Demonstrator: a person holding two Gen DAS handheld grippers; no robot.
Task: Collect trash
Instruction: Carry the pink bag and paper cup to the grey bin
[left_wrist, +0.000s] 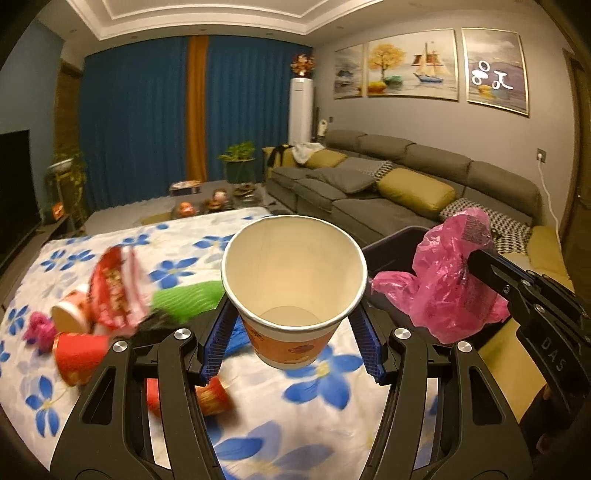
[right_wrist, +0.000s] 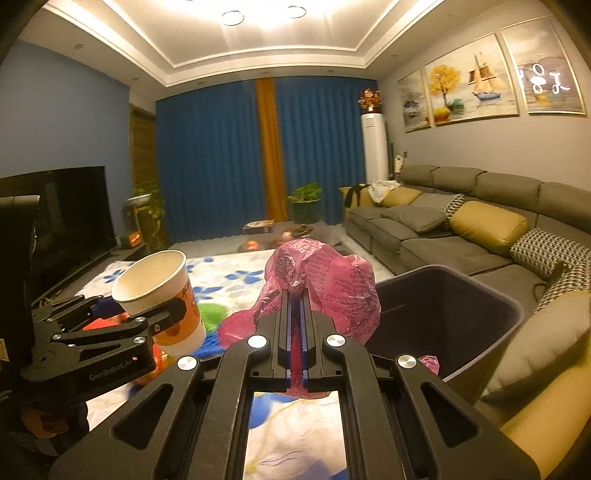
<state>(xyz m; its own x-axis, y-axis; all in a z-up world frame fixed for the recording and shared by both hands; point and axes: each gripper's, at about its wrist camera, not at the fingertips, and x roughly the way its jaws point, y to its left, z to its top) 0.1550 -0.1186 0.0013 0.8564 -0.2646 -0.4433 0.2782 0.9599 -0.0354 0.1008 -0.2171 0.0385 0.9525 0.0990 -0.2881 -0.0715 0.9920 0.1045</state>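
Trash in transit: left gripper (left_wrist: 293, 325) jaws clamped on paper cup (left_wrist: 293, 280), right gripper (right_wrist: 295, 317) jaws on pink bag (right_wrist: 325, 288); next, release both over the bin (right_wrist: 480, 314).

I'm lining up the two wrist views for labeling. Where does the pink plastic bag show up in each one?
Left wrist: pink plastic bag at right, in the right gripper.
Right wrist: bag at center, clamped in the fingers.
Shared landmark: dark trash bin, beside the bag.
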